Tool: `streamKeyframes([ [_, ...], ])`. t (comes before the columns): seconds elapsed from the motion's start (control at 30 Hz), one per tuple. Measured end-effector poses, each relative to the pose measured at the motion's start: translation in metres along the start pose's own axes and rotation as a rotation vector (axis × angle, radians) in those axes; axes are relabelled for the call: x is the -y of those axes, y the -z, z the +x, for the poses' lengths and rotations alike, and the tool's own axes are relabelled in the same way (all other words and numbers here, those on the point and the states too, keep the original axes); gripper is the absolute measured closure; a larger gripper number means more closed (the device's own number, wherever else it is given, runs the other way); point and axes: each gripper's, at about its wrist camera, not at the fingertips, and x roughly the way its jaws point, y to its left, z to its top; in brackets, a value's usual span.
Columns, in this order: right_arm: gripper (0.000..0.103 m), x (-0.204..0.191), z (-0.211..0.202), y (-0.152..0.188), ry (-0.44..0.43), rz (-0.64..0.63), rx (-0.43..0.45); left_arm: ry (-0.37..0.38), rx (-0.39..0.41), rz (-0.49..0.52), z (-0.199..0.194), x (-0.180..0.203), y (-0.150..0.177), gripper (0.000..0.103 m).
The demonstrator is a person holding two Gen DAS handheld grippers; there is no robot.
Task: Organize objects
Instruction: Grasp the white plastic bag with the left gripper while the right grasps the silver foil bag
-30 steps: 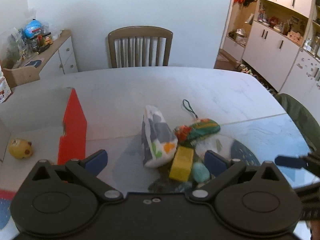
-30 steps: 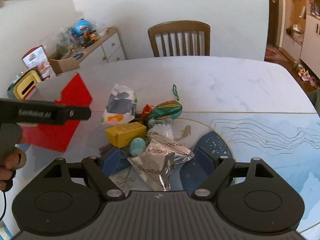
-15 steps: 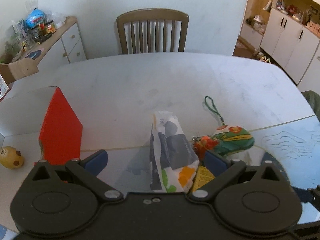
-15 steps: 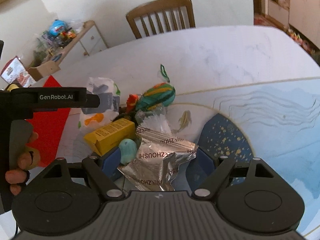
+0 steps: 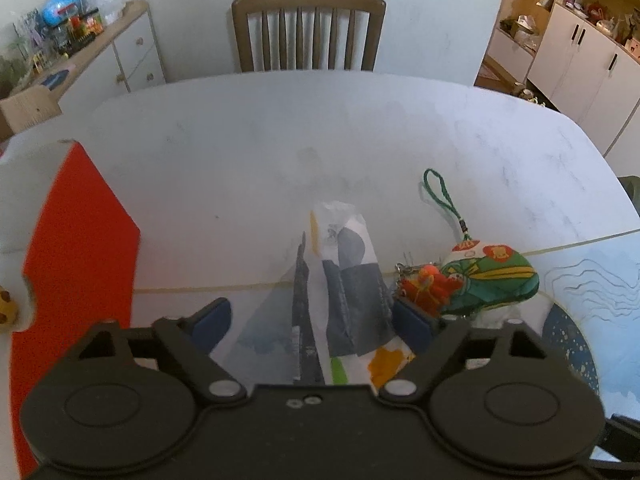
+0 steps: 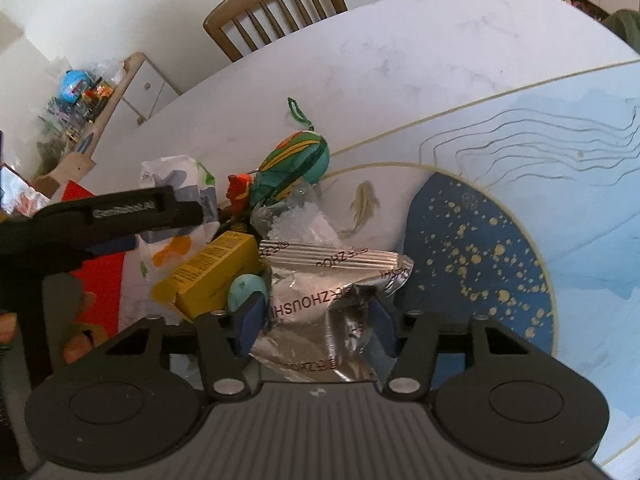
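A white tissue pack (image 5: 344, 276) with grey, orange and green patches lies between the fingers of my left gripper (image 5: 312, 320). That gripper is open: the right pad sits by the pack's side and the left pad stands apart. A green embroidered pouch (image 5: 488, 280) with a cord lies just to the right. In the right wrist view my right gripper (image 6: 316, 318) is pinched on a crumpled silver foil packet (image 6: 320, 280). A yellow box (image 6: 212, 276), a teal egg-shaped thing (image 6: 246, 290) and a clear plastic bag (image 6: 300, 220) crowd around it.
A red box flap (image 5: 80, 248) stands at the left, with a small yellow toy (image 5: 6, 308) behind it. A wooden chair (image 5: 308, 32) is at the table's far side and a cluttered sideboard (image 5: 100, 48) at the far left. A blue patterned mat (image 6: 480, 248) covers the near right.
My left gripper has moved forward until the tissue pack lies between its fingers. My right gripper has dropped closer and its fingers have narrowed onto the foil packet.
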Motion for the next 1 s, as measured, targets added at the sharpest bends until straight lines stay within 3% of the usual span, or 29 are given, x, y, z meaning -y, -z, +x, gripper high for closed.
streamKeyframes([
  [0.2, 0.055, 0.003, -0.001, 0.000, -0.014, 0.023, 0.003, 0.049, -0.033, -0.044, 0.009, -0.006, 0.001, 0.037],
  [0.27, 0.058, 0.003, -0.002, 0.000, -0.017, 0.024, 0.007, 0.062, -0.041, -0.051, 0.010, -0.007, 0.001, 0.050],
  [0.47, 0.064, 0.002, -0.006, 0.001, -0.009, 0.009, 0.022, 0.072, -0.027, -0.034, 0.006, -0.003, 0.000, 0.073],
  [0.57, 0.065, 0.003, -0.008, 0.000, -0.006, 0.008, 0.027, 0.079, -0.015, -0.020, 0.000, -0.001, 0.001, 0.077],
  [1.0, 0.066, 0.003, -0.049, 0.002, -0.012, 0.004, 0.089, 0.139, 0.001, -0.054, -0.044, -0.011, 0.005, 0.078],
])
